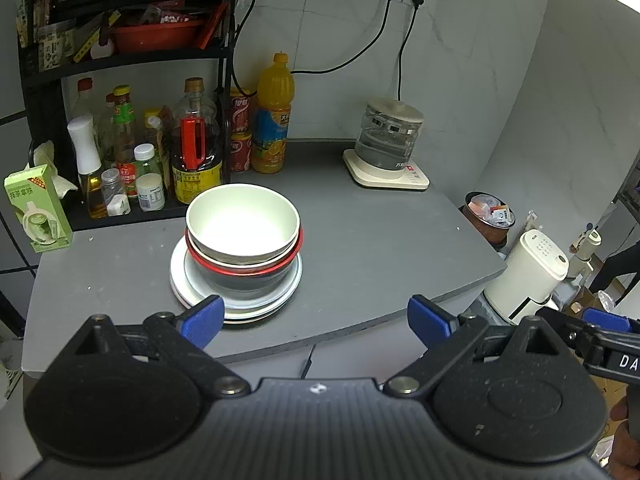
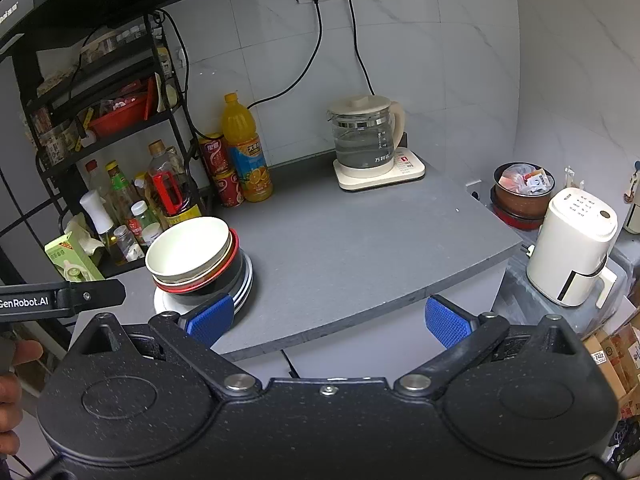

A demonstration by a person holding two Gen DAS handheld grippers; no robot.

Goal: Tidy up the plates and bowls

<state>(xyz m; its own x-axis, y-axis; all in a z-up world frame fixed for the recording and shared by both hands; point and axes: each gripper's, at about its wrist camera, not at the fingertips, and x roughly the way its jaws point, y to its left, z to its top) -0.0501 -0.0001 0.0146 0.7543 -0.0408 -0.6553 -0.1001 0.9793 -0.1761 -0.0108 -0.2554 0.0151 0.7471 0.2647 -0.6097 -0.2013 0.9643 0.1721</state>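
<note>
Bowls nested on stacked plates near the counter's front left edge, both grippers open and empty.

A cream bowl (image 1: 243, 220) sat upright, mouth up, inside a red-rimmed black bowl (image 1: 244, 270), on a stack of white plates (image 1: 240, 304) on the grey counter (image 1: 380, 240), in front of the bottle rack (image 1: 120, 60). The left gripper (image 1: 316, 318) hovered at the front edge, jaws spread wide, touching nothing. The right gripper (image 2: 330, 318) was likewise wide open and empty, its left pad (image 2: 210, 318) overlapping the plates' near rim in view; contact could not be told.
</note>
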